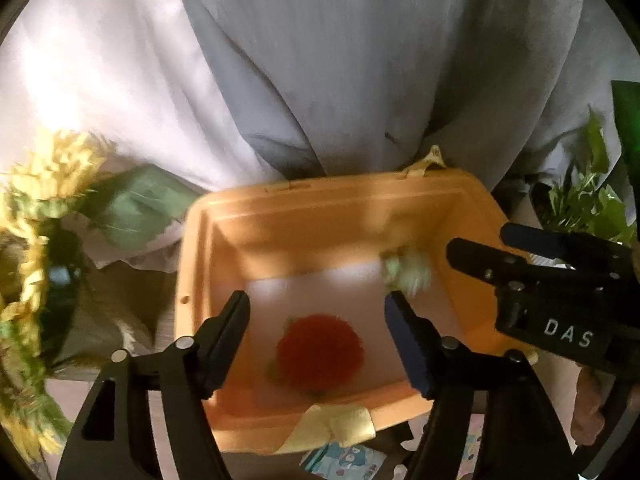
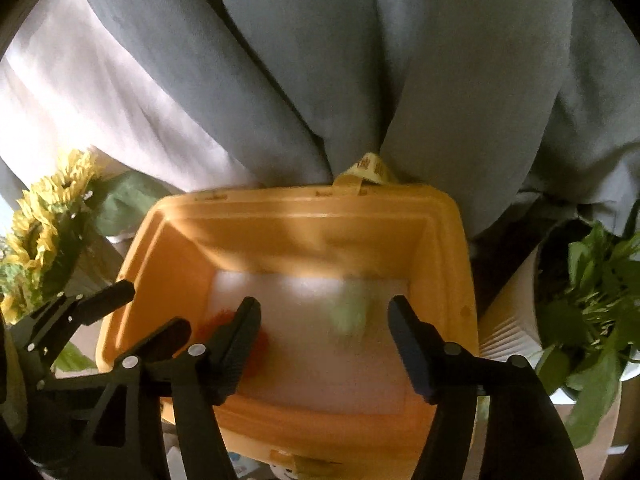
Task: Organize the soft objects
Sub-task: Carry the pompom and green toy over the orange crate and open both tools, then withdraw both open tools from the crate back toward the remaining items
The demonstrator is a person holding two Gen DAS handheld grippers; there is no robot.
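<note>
Below spread, empty left hand-held gripper (image 1: pixel 316 320): red plush (image 1: pixel 320 350) on orange bin (image 1: pixel 320 200) floor.

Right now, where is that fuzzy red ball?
The red ball lies on the pale floor of the orange bin, below the open left tool in the left wrist view. A blurred pale green ball is near the bin's right wall.

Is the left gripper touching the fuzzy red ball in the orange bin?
Apart. In the left wrist view, the left gripper is open, clear space separating both fingers from the red ball.
</note>
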